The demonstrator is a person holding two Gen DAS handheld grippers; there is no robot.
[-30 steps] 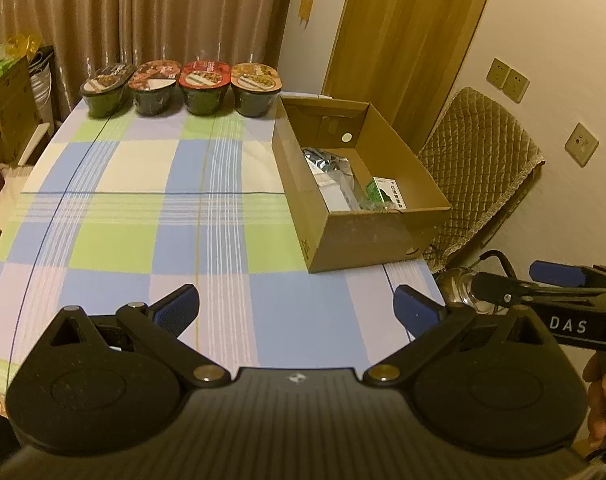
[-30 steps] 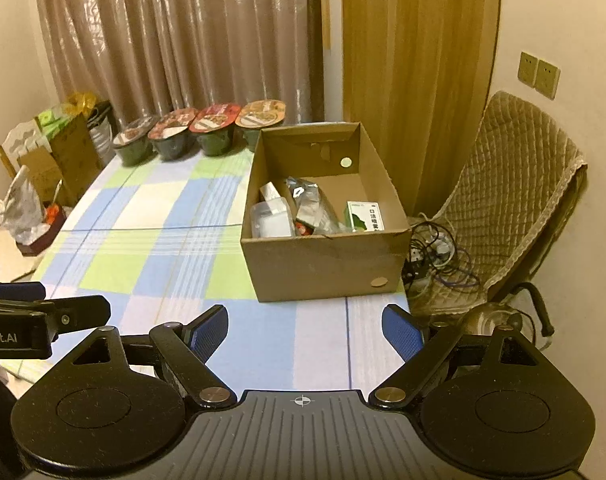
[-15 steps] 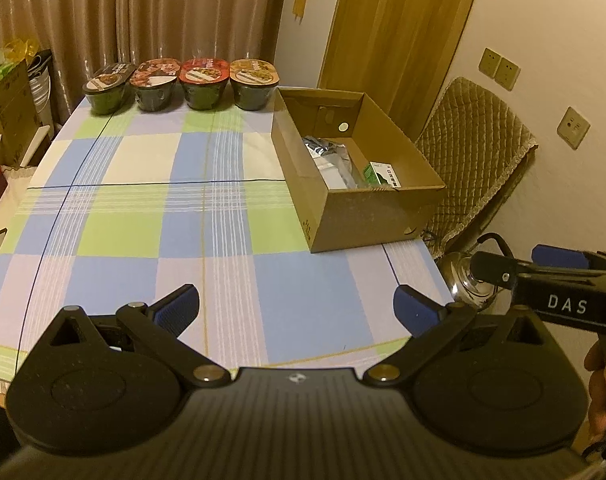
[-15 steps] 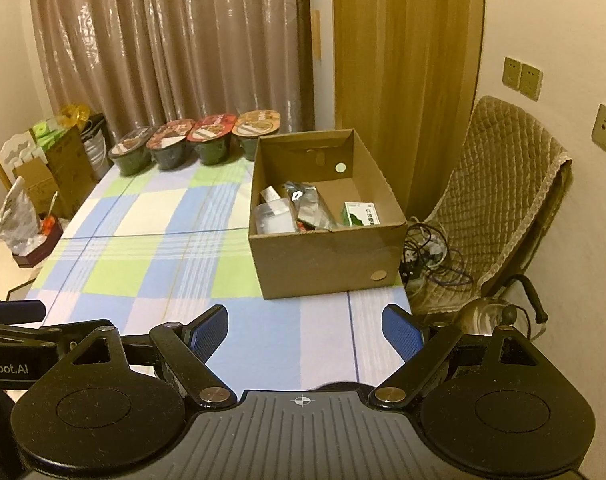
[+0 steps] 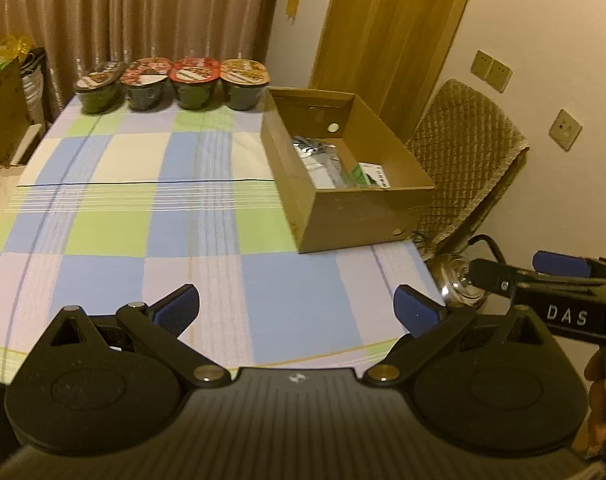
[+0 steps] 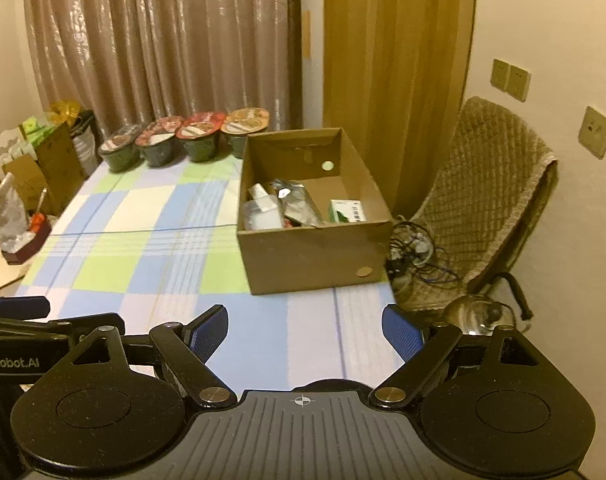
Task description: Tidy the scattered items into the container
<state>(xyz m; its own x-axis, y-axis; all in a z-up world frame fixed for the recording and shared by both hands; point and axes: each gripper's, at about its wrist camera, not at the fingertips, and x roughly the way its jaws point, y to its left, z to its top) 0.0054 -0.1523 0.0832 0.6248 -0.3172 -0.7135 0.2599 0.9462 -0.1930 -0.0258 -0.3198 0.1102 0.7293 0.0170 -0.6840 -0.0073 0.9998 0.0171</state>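
Two handheld black grippers with blue pads sit low over the near edge of the checked blue-green-white tabletop (image 5: 151, 216), both pointing straight ahead toward 12 o'clock. The left gripper (image 5: 297, 308) has its jaws wide apart with nothing between them, and the right gripper (image 6: 305, 330) is the same, jaws spread and empty. In the left wrist view the right one pokes in at 3 o'clock, with a bit of the person's hand (image 5: 605, 396) under it.

The open brown cardboard box (image 6: 303, 256) sits on the right side of the tabletop, around 1 o'clock from both grippers, its right wall close to the tabletop's right edge. Inside it are a silver foil pouch (image 6: 293, 196), a white packet (image 6: 263, 210) and a small green-and-white carton (image 6: 347, 211).

Four dark instant-noodle bowls with foil lids (image 5: 171, 88) line the far edge at 11 o'clock, the rightmost just beside the box's far corner. Plenty of bare cloth between grippers and box. Off the right edge there's a quilted tan chair (image 6: 491, 200).
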